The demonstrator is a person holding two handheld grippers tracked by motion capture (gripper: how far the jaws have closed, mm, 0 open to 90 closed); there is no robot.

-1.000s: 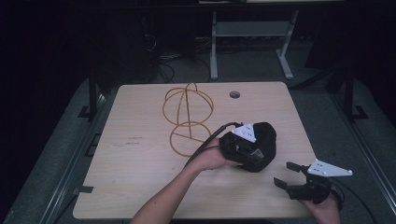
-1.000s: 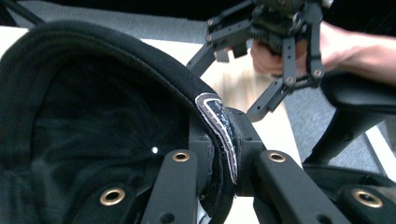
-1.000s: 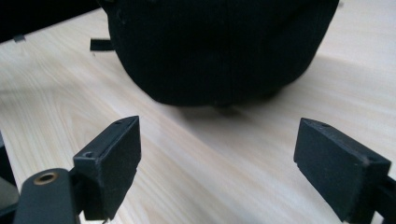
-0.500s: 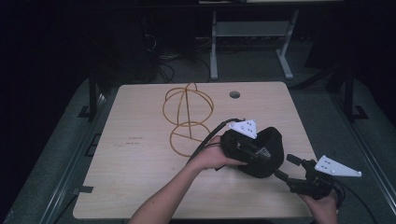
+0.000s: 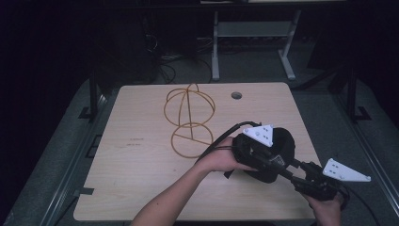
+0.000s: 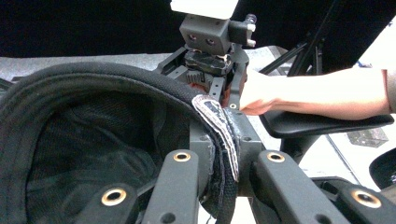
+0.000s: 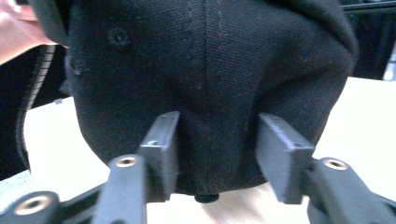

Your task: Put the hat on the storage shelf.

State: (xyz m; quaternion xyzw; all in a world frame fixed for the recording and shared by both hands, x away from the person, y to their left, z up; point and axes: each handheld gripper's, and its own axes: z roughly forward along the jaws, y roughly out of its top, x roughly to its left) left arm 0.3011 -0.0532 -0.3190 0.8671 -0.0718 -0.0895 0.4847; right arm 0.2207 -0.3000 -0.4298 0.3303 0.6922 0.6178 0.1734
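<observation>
Black fabric cap (image 5: 281, 149) sits at the pale wooden table's (image 5: 141, 179) near right part; the left gripper (image 6: 223, 154) pinches its rim between closed jaws; the right gripper (image 7: 217, 140) stands spread wide against its crown; a yellow wire-frame sphere (image 5: 189, 120) lies well apart.

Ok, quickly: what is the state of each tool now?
Left tool: shut on the rim of the black fabric cap.
Right tool: open, jaws on either side of the cap's crown.
</observation>
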